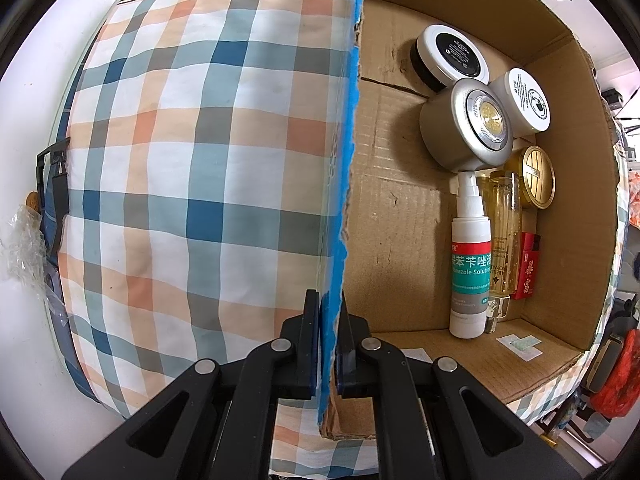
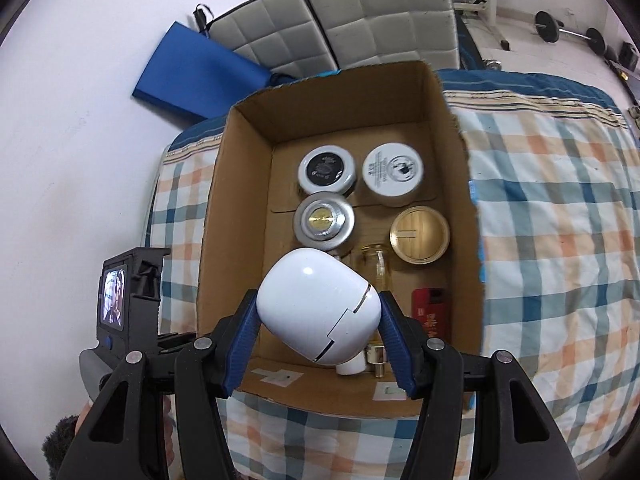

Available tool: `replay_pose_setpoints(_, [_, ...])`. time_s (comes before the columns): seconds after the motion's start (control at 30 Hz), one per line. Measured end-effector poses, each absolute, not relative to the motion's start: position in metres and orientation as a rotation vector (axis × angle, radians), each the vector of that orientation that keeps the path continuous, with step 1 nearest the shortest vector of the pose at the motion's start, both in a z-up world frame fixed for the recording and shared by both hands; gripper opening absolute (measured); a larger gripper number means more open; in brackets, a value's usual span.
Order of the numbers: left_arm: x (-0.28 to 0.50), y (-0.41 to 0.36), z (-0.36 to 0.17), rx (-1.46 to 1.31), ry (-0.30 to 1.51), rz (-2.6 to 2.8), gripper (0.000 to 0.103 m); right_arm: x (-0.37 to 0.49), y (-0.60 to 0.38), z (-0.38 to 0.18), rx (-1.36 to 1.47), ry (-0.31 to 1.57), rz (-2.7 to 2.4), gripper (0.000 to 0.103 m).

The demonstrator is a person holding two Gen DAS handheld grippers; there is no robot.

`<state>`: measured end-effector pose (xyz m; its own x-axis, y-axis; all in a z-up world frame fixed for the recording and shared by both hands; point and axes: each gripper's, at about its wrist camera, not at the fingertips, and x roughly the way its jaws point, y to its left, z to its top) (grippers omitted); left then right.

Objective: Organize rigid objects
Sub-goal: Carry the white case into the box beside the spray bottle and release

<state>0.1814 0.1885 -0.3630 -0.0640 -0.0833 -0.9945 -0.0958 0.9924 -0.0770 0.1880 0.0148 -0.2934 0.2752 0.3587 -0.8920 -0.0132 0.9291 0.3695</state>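
Note:
A cardboard box [image 2: 240, 184] stands on a checked bed cover. My left gripper [image 1: 329, 312] is shut on the box's blue-taped wall [image 1: 344, 208]. Inside the box lie a black-and-white jar [image 1: 452, 56], a silver jar [image 1: 468, 128], a white jar [image 1: 520, 100], a gold-lidded jar [image 1: 536, 176], a white spray bottle [image 1: 470, 256], a clear gold bottle [image 1: 506, 236] and a red packet [image 1: 528, 268]. My right gripper [image 2: 318, 320] is shut on a white egg-shaped case [image 2: 320, 304], held above the box's near end. The jars also show in the right wrist view [image 2: 326, 170].
The checked bed cover [image 1: 192, 168] surrounds the box. A white wall [image 2: 80, 120] is to the left. A blue mat [image 2: 196, 76], grey padded panels [image 2: 360, 12] and barbell weights [image 2: 568, 28] lie beyond the bed. The left gripper's camera unit [image 2: 120, 292] shows at lower left.

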Motion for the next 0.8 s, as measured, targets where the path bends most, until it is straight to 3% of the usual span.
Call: replay_pose_setpoints(0.8, [0.180, 0.190, -0.363, -0.134, 1.639, 0.007, 0.004, 0.214, 0.066, -0.369, 0.373, 1.449, 0.365, 0.061])
